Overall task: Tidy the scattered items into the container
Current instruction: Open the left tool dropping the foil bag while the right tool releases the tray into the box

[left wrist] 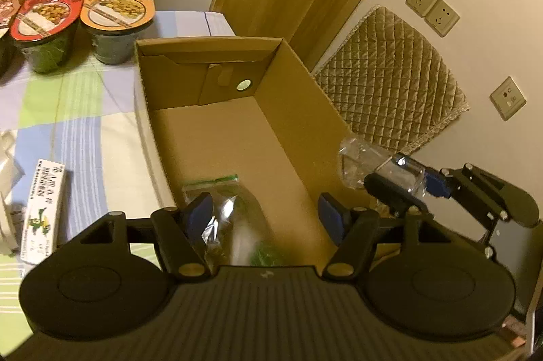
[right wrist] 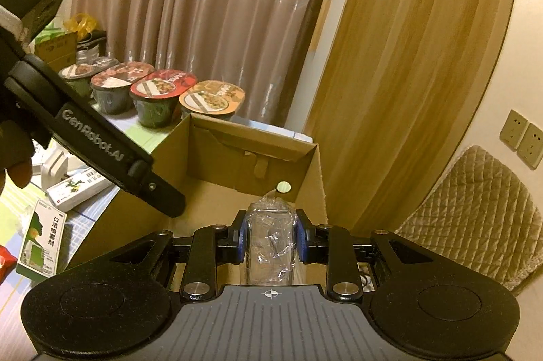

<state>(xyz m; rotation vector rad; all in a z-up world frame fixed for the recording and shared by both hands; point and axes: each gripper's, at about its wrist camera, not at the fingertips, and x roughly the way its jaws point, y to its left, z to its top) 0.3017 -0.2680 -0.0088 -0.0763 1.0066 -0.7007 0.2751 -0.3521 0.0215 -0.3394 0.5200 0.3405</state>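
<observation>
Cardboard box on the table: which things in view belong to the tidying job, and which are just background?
Part of the job:
- cardboard box, the container
- zip bag already inside it
- clear plastic package held by the right hand-held gripper
- left hand-held gripper, open over the box
- medicine boxes on the tablecloth

Just lying about:
- instant-food bowls
- curtain
- quilted cushion
- wall sockets
</observation>
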